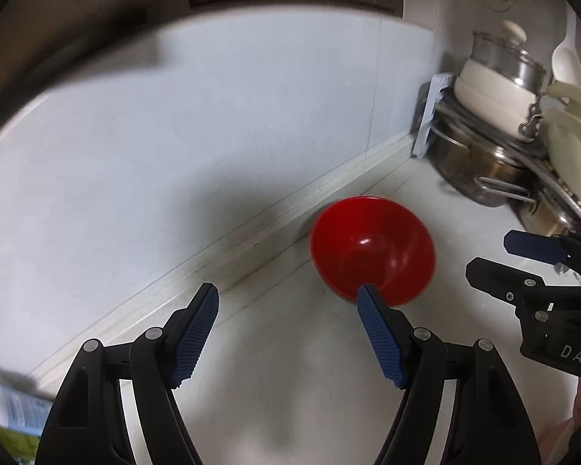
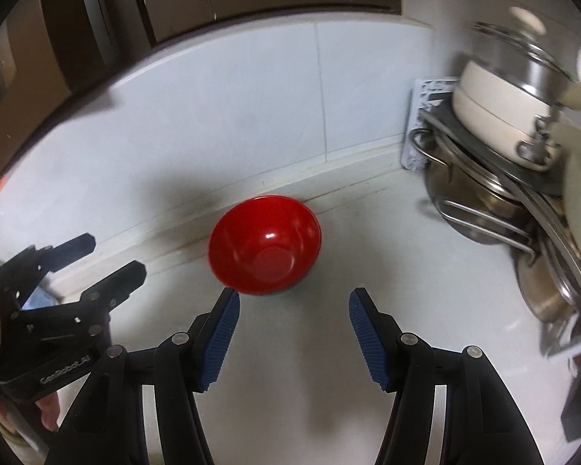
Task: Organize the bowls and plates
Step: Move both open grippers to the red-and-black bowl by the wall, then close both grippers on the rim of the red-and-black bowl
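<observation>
A red bowl stands upright and empty on the white counter, close to the strip at the foot of the wall. My left gripper is open, just short of the bowl and to its left; its right fingertip overlaps the bowl's near rim in the left wrist view. My right gripper is open too, just in front of the bowl and slightly to its right, with nothing between its fingers. Each gripper shows in the other's view: the right gripper and the left gripper, side by side and both open.
A rack at the right holds steel pots under a cream pot with a steel lid. White spoons hang beside it. A tiled wall backs the counter. A bottle lies at the far left.
</observation>
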Tool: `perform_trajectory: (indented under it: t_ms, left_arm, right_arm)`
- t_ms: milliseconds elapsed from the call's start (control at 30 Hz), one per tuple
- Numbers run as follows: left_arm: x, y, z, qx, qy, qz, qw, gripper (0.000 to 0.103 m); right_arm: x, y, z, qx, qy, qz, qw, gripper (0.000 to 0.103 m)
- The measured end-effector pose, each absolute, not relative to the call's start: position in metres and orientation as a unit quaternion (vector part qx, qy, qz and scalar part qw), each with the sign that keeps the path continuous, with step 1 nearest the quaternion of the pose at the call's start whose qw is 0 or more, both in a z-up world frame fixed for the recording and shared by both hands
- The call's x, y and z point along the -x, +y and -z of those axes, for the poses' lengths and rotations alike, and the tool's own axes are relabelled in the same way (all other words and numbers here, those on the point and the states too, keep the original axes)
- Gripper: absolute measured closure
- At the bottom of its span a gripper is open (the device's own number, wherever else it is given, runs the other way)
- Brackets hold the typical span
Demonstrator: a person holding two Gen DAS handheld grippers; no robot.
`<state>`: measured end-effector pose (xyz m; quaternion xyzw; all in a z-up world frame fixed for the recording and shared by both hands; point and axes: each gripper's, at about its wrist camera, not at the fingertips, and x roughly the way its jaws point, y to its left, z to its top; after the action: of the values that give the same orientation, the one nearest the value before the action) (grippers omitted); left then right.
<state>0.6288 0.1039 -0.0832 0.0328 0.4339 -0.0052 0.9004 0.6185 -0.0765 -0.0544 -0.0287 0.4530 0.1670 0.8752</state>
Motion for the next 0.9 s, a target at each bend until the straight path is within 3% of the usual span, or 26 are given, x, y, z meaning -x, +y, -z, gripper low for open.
perform_trajectory:
  t_ms: [467, 667, 900]
  left_arm:
    - [-0.691, 0.104, 0.134, -0.016, 0.464, 0.013, 0.886, 0.044]
    - [-0.708, 0.1, 0.149, -0.003, 0.478, 0.014, 0.879, 0.055]
    - [-0.718, 0.097, 0.159, 0.017, 0.491, 0.026, 0.87, 0.078]
  right_arm:
    - [-0.681, -0.063, 0.114, 0.015, 0.488, -0.154, 0.859, 0.046]
    - [-0.698, -0.062, 0.132, -0.01, 0.513, -0.159, 0.844, 0.059]
    - [-0.708, -0.064, 0.146, -0.035, 0.533, -0.162, 0.83, 0.076]
